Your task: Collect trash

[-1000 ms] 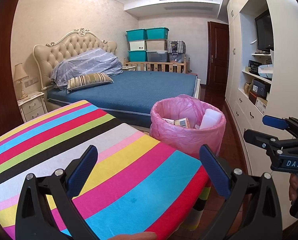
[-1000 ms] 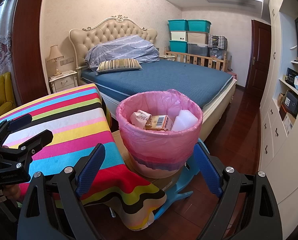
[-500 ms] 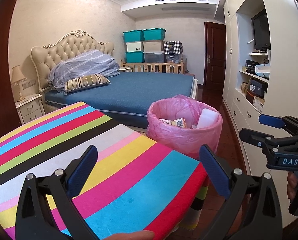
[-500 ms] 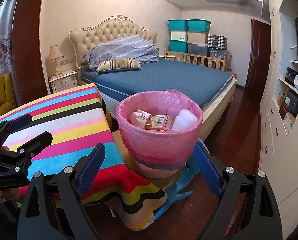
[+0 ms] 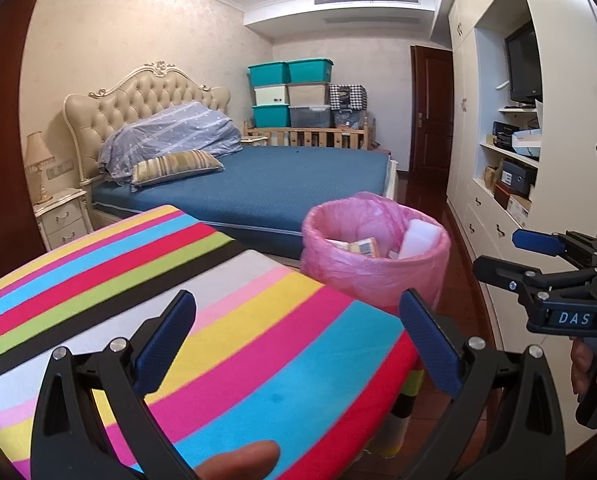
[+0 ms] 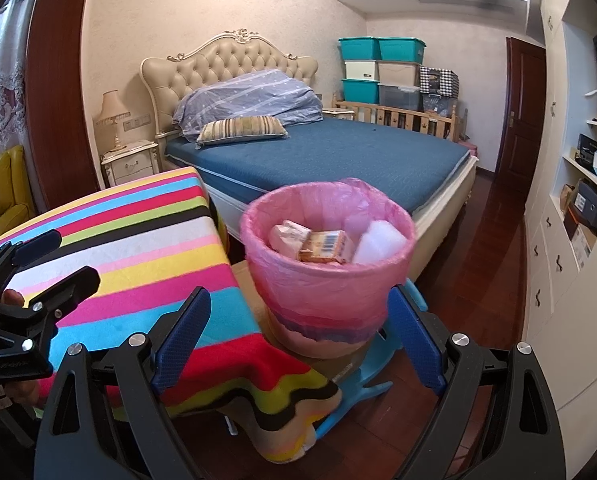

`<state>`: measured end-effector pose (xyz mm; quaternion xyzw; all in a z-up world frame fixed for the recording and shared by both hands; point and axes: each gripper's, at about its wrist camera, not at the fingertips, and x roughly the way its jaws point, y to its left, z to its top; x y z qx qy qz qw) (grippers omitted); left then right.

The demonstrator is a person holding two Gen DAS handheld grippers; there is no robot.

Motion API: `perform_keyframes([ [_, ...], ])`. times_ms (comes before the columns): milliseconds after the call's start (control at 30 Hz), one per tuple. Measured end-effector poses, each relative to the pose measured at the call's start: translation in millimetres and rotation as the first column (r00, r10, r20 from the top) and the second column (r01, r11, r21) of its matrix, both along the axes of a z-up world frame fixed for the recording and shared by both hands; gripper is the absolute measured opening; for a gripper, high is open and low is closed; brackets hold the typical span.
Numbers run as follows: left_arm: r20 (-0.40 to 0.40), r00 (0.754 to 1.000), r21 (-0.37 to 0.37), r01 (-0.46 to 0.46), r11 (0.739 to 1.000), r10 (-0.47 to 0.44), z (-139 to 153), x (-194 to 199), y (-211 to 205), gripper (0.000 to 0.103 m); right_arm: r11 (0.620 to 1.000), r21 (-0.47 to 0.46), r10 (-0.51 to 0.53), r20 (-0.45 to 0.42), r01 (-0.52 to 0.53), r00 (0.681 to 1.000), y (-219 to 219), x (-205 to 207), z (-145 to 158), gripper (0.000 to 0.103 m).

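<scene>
Bin: pink-lined trash bin (image 6: pixel 328 264) sat just off the striped table's (image 5: pixel 218 340) far corner, trash already inside.
Grippers: left gripper (image 5: pixel 298 344) and right gripper (image 6: pixel 298 340) both spread, empty.
Left: tabletop looked bare, probably about done.
</scene>
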<state>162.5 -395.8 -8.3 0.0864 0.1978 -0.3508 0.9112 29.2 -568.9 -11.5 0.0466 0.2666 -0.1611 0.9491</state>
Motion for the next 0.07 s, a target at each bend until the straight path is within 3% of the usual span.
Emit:
perform_keyframes([
  [67, -0.009, 0.999, -0.008, -0.048, 0.999, 0.048, 5, 12, 24, 0.098, 0.998, 0.019, 0.054, -0.013, -0.053, 0.998, 15, 17, 0, 0.084],
])
